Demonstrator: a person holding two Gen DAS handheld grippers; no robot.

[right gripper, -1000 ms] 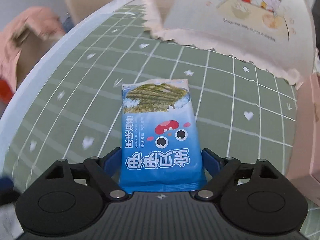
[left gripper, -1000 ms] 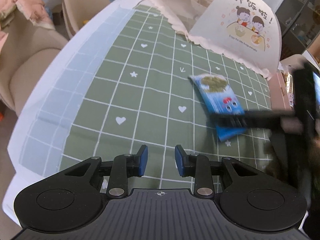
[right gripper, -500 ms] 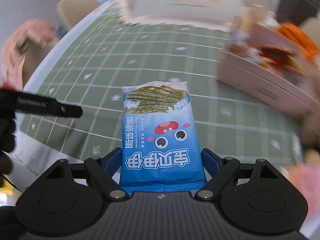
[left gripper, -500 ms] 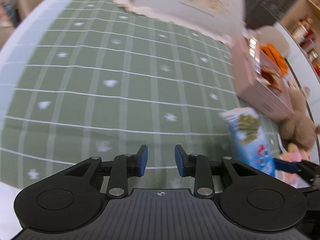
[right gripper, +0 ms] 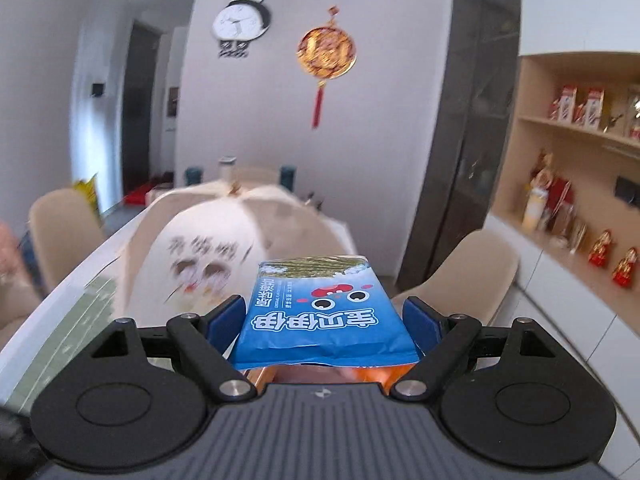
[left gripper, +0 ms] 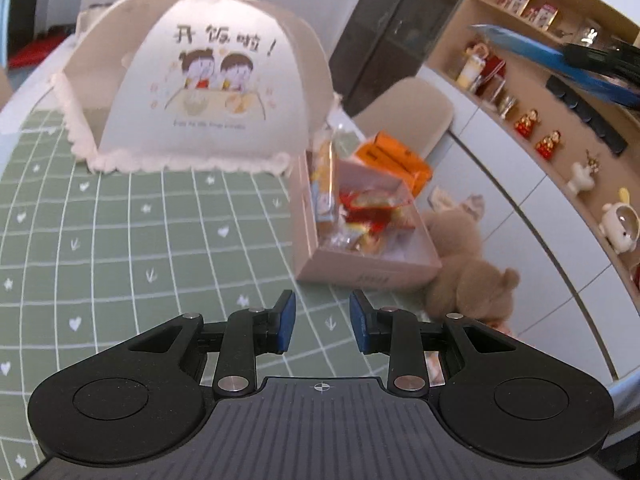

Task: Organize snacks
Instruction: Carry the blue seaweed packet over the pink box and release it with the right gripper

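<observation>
A blue seaweed snack packet is held level in the air, well above the table, with my right gripper shut on its two long sides. In the left wrist view the same packet shows edge-on at the upper right, with the right gripper behind it. My left gripper hangs over the green checked tablecloth, its blue pads a narrow gap apart with nothing between them. Just ahead of it stands a pink box holding several wrapped snacks, with an orange packet at its far end.
A white domed food cover with a cartoon print stands on the table's far side. A brown plush bear lies right of the pink box. A beige chair and wall shelves with figurines are behind.
My right gripper has lifted the blue packet off the tablecloth and high into the air. My left gripper has swung right and risen, and now faces the pink box.
</observation>
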